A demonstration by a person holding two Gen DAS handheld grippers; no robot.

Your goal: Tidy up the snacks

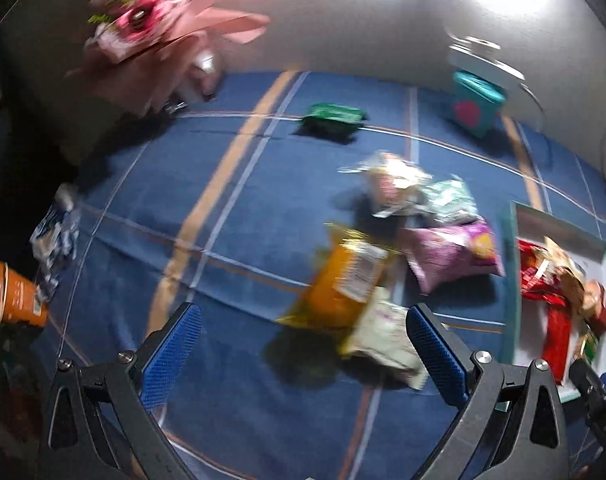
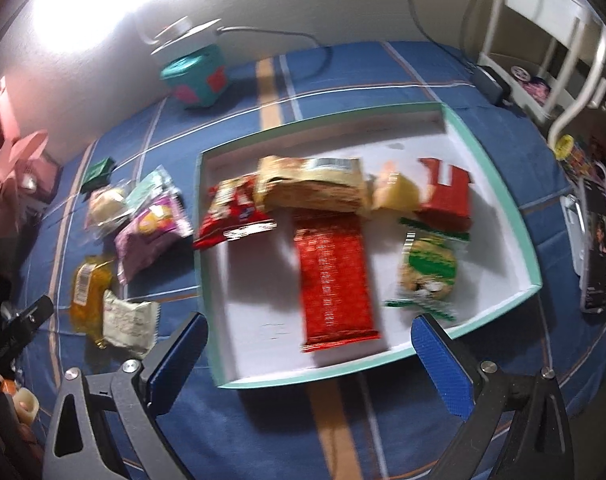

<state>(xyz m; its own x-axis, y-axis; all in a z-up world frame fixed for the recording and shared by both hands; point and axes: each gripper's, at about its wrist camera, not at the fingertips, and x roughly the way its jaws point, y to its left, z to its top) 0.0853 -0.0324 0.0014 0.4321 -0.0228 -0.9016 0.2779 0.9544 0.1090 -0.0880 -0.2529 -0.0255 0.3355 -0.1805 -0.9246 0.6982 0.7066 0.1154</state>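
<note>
A shallow white box with a mint-green rim (image 2: 499, 184) lies on the blue cloth and holds several snacks: a long red bar (image 2: 333, 280), a tan biscuit pack (image 2: 315, 186), a red chip bag (image 2: 233, 216), a green-and-tan pack (image 2: 427, 272) and a red box (image 2: 447, 196). Loose packets lie left of it: orange (image 1: 343, 280), white (image 1: 383, 340), purple (image 1: 451, 256) and a clear-wrapped one (image 1: 395, 180). My left gripper (image 1: 303, 348) is open above the cloth near the orange and white packets. My right gripper (image 2: 309, 354) is open over the box's near edge, empty.
A teal box with pink hearts (image 1: 477, 104) stands near the wall. A small green box (image 1: 333, 114) lies on the cloth. A pink bouquet wrap (image 1: 155, 32) is far left, an orange cup (image 1: 15, 296) at the left edge. A white rack (image 2: 543, 40) stands right.
</note>
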